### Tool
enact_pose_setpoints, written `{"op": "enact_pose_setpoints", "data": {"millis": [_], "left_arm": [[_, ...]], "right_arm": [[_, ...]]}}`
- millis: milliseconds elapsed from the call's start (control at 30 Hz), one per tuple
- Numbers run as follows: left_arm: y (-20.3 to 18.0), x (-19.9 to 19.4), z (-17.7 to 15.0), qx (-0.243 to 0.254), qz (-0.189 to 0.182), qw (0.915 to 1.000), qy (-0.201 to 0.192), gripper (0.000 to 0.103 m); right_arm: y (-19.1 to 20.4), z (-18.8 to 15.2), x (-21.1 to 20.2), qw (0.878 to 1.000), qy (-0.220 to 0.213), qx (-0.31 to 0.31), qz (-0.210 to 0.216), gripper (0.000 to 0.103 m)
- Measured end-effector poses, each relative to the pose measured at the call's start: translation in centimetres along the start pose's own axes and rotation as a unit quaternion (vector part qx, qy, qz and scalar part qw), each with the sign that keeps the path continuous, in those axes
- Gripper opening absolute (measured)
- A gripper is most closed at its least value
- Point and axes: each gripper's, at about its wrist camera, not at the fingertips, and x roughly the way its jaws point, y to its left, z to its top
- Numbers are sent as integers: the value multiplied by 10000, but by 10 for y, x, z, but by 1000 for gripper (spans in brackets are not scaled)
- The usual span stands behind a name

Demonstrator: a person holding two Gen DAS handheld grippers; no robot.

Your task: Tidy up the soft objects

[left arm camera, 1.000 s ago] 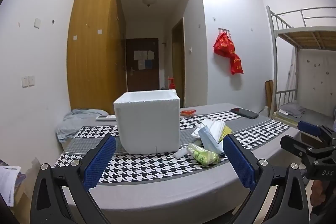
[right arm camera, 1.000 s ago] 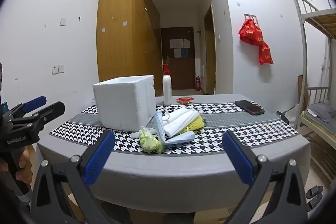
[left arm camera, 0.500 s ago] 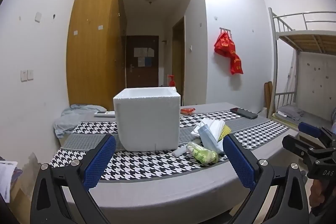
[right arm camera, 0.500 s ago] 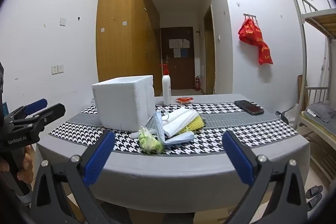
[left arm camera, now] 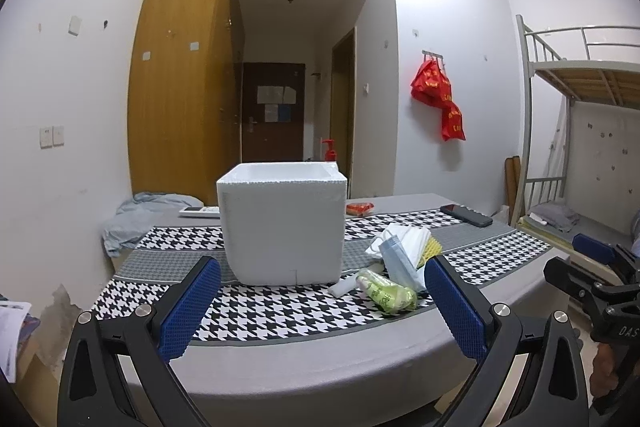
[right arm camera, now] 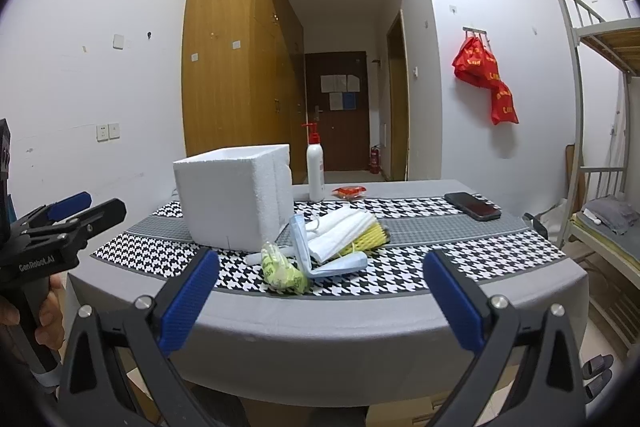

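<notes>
A white foam box (left arm camera: pixel 282 223) (right arm camera: pixel 234 197) stands open-topped on the table. To its right lies a pile of soft things: a green-yellow plastic packet (left arm camera: pixel 386 294) (right arm camera: pixel 282 269), a blue face mask (left arm camera: pixel 398 261) (right arm camera: pixel 320 255), white cloths (left arm camera: pixel 404 237) (right arm camera: pixel 340 231) and yellow foam netting (right arm camera: pixel 370 239). My left gripper (left arm camera: pixel 320 307) is open and empty, in front of the table's near edge. My right gripper (right arm camera: pixel 320 301) is open and empty, also short of the table, facing the pile.
The table (right arm camera: pixel 360 327) has a grey cloth with houndstooth stripes. On it stand a white pump bottle (right arm camera: pixel 315 167), a red packet (right arm camera: pixel 349 191) and a black phone (right arm camera: pixel 472 206). A bunk bed (left arm camera: pixel 580 147) stands at the right. A light blue cloth (left arm camera: pixel 136 215) lies at the table's far left.
My left gripper has risen and tilted slightly, so the box and table sit lower in its view. My right gripper has hardly moved. Both stay open.
</notes>
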Motion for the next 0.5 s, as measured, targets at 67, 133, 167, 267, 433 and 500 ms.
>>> {"op": "enact_pose_setpoints", "data": {"millis": [67,133,167,267,433,500], "left_arm": [[-1,0,1,23,47,10000,-33,102],[-2,0,1,24,21,10000,-22,102],[-2,0,1,25,6,10000,-17,102],[-3,0,1,27,0,10000,-5,102],[-2,1,1,-14,-3,10000,54,102],[-2,2,1,-18,-9,10000,70,102]], "right_arm": [[1,0,-1,10000,-11,-12,7,103],[1,1,-2,10000,-23,-24,-12,103],[1,1,-3,10000,-26,-18,3,103],[2,1,-3,10000,-27,-21,-15,103],[1,1,-3,10000,-22,10,26,103],[1,1,-3,10000,-16,-1,17,103]]}}
